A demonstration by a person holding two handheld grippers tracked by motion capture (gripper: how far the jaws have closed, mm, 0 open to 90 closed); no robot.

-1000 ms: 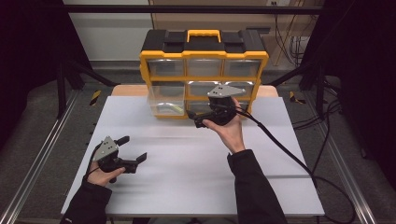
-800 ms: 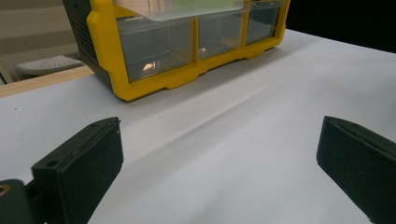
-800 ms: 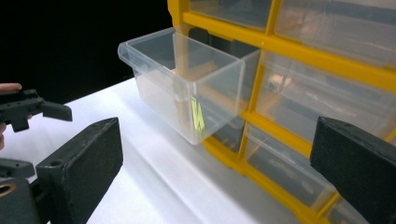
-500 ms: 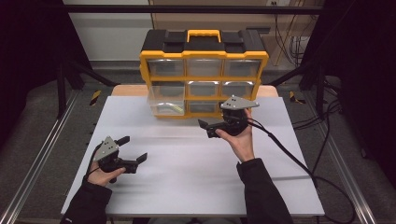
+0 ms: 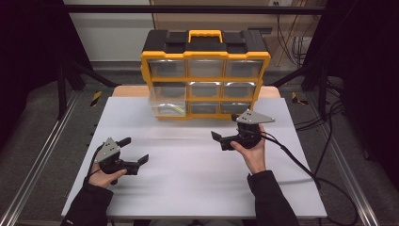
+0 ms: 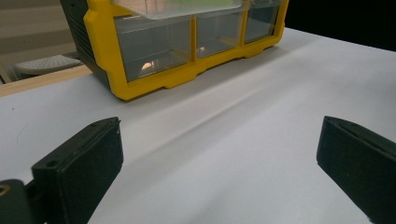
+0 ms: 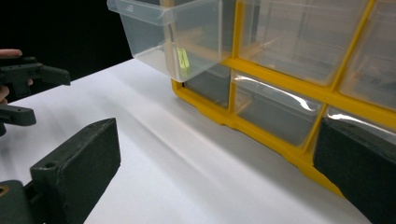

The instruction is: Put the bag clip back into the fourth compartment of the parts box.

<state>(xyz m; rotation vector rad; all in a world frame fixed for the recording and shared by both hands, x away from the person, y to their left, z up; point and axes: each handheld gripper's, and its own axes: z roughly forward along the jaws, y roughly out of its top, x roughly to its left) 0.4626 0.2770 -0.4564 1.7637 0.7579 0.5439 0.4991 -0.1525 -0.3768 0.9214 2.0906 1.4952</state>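
Observation:
A yellow and black organizer [image 5: 205,47] with clear drawers stands at the back of the white table [image 5: 188,188]. Its middle-left drawer [image 5: 167,99] is pulled out, and a small yellow-green item [image 5: 175,109] lies inside. My right gripper [image 5: 224,127] hovers open and empty in front of the organizer's lower right, pointing left. In the right gripper view the drawer [image 7: 173,37] and the green item [image 7: 183,61] lie ahead of the open gripper [image 7: 215,163]. My left gripper [image 5: 134,150] rests open on the table at the front left, and its own view shows the gripper [image 6: 219,154] facing the organizer [image 6: 140,79].
Metal rails run along both sides of the table [image 5: 42,155]. A black cable [image 5: 301,165] trails from the right gripper across the table's right side. The left gripper [image 7: 28,93] appears far left in the right gripper view. Bare table surface lies between the two hands.
My right gripper has drawn back from the organizer's front, moving right and toward the person. The drawer stays pulled out. The left gripper has not moved.

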